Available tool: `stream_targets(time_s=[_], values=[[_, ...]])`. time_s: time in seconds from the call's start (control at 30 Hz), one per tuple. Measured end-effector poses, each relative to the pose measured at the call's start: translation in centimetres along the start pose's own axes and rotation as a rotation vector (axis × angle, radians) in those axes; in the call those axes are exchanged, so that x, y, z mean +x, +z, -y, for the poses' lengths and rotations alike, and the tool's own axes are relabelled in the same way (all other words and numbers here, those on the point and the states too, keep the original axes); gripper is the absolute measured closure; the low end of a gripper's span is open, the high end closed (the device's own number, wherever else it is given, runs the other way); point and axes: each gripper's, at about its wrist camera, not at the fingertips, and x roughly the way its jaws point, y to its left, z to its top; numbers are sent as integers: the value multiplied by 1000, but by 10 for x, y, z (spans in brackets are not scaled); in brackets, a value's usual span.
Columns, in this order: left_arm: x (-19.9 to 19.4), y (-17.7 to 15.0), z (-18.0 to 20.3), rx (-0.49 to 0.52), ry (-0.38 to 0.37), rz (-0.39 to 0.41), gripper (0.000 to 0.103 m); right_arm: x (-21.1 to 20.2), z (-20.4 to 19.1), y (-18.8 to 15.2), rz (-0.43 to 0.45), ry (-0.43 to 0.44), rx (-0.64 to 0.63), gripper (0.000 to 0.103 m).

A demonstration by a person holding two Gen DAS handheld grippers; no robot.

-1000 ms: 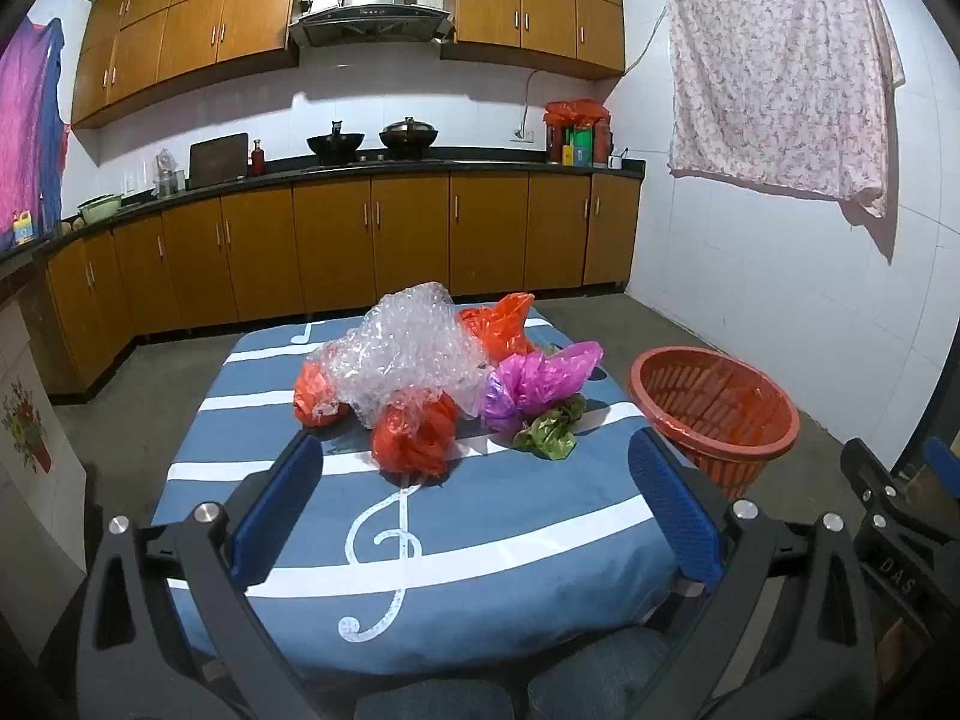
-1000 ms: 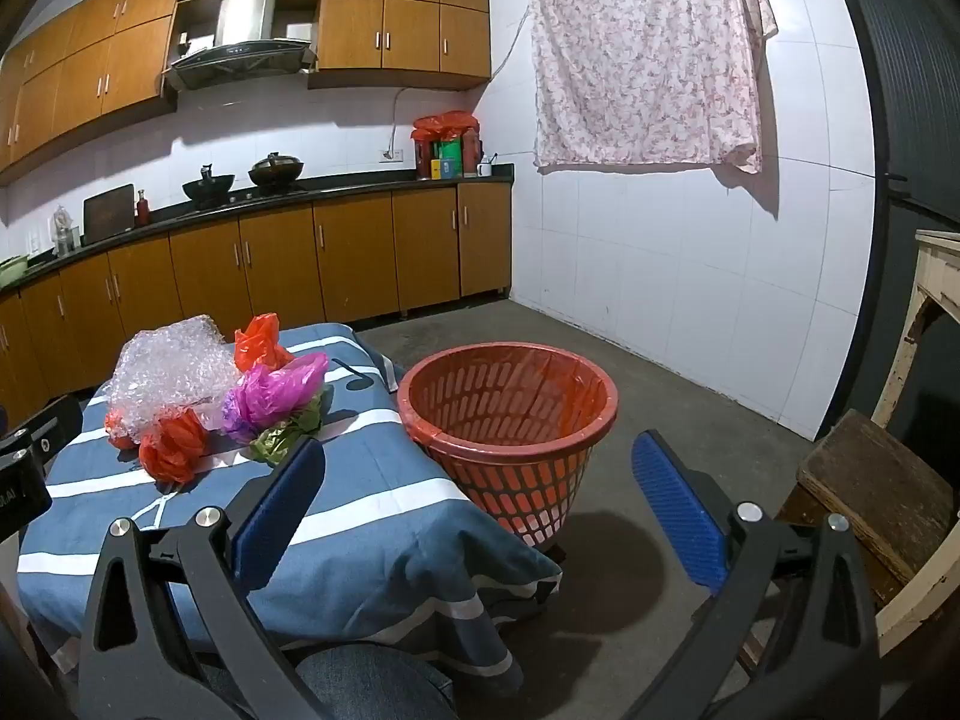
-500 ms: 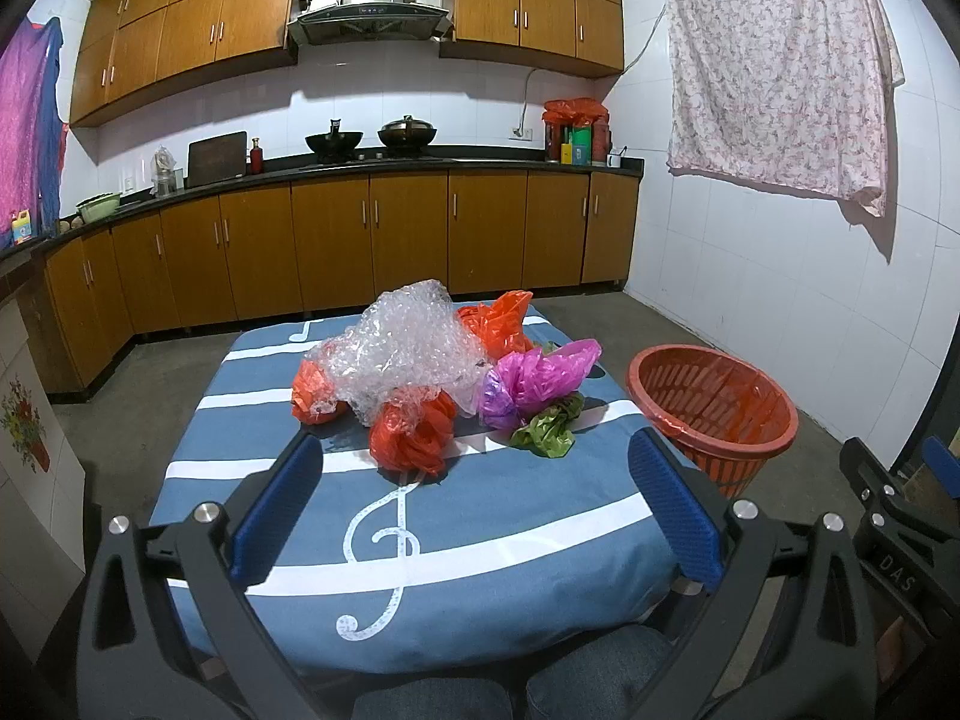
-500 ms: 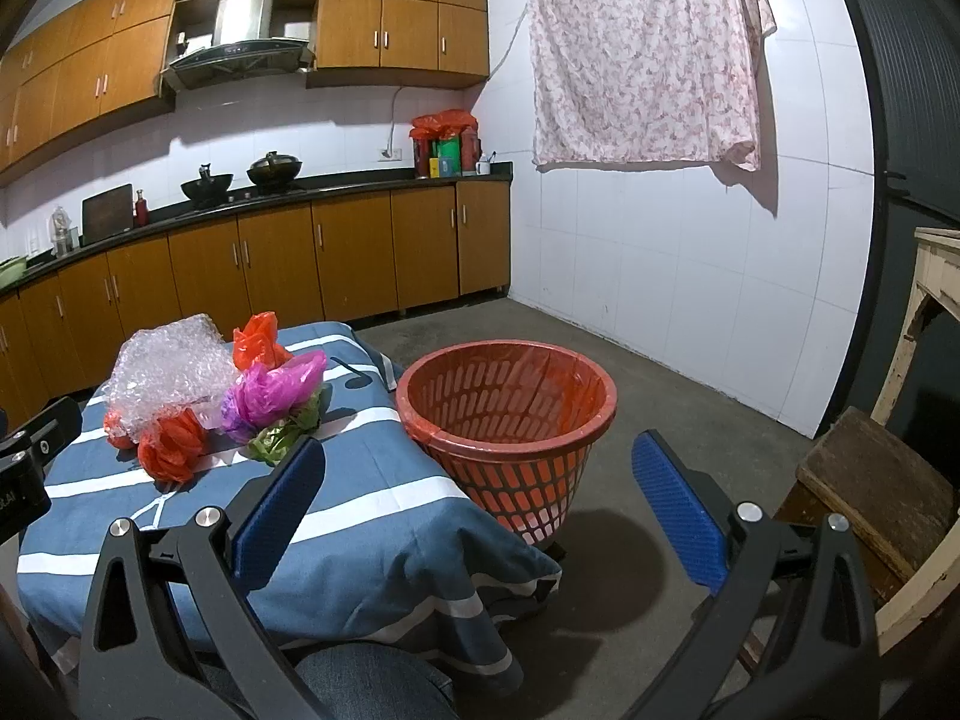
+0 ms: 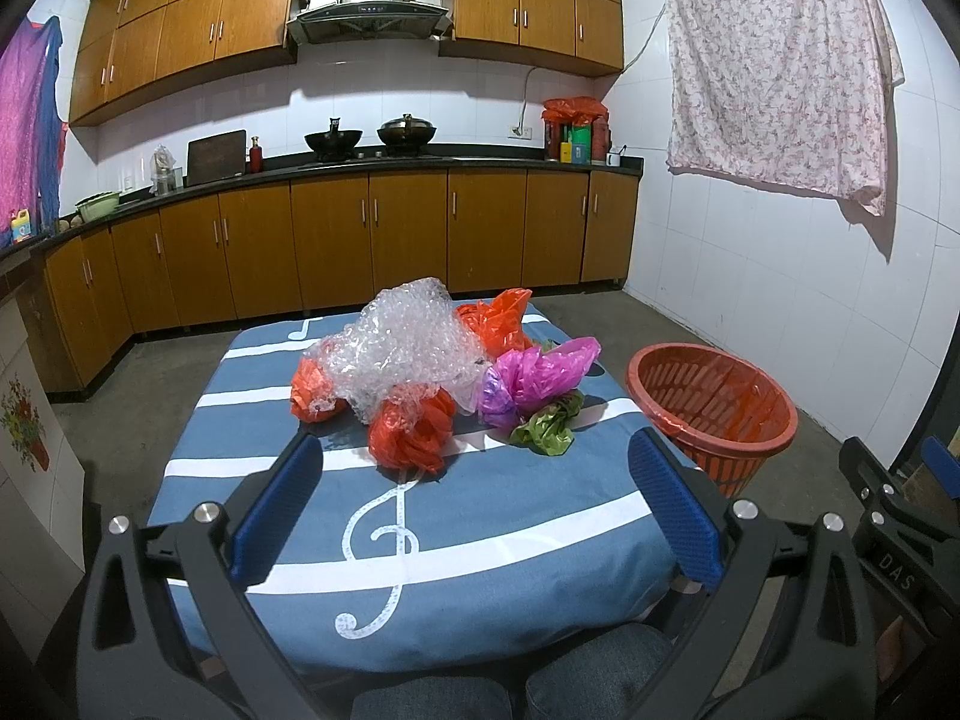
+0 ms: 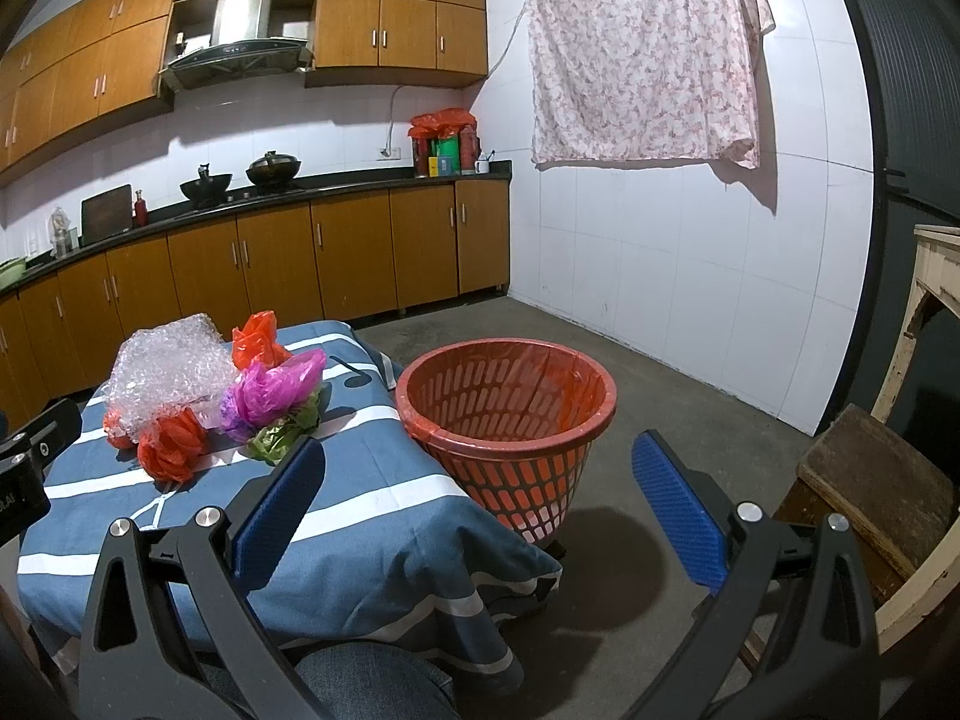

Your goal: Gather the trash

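Left wrist view: the left gripper point(image 5: 474, 504) is hovering over the near edge of the desk point(image 5: 480, 546), jaws spread wide, holding nothing. The trash is sitting in one heap mid-desk: bubble wrap point(image 5: 399, 348) on top, a red plastic bag point(image 5: 411, 435) nearest, a pink plastic bag point(image 5: 540, 372) and a green wrapper point(image 5: 549, 423) to the right. The orange basket point(image 5: 714, 408) is standing on the floor just beside the desk's right edge.

Judgement: collection is not yet started; this is the approach step. The next move calls for reaching forward and closing on the red plastic bag.

Right wrist view: the right gripper point(image 6: 480, 498) is pointing at the orange basket point(image 6: 510, 414), jaws equally wide, empty.

Versus the earlier frames: both views are looking practically unchanged; heap and basket are lying as before.
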Motion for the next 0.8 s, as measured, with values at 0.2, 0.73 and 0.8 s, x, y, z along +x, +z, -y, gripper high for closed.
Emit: stream_targets(time_s=[0.2, 0.73, 0.8], values=[[6, 2, -4, -3, -3, -5, 4, 1, 0, 0, -2, -1, 1, 2], [6, 2, -4, -3, -3, -7, 4, 2, 0, -1, -4, 0, 2, 2], [5, 1, -3, -3, -3, -7, 4, 2, 0, -1, -4, 0, 2, 2]])
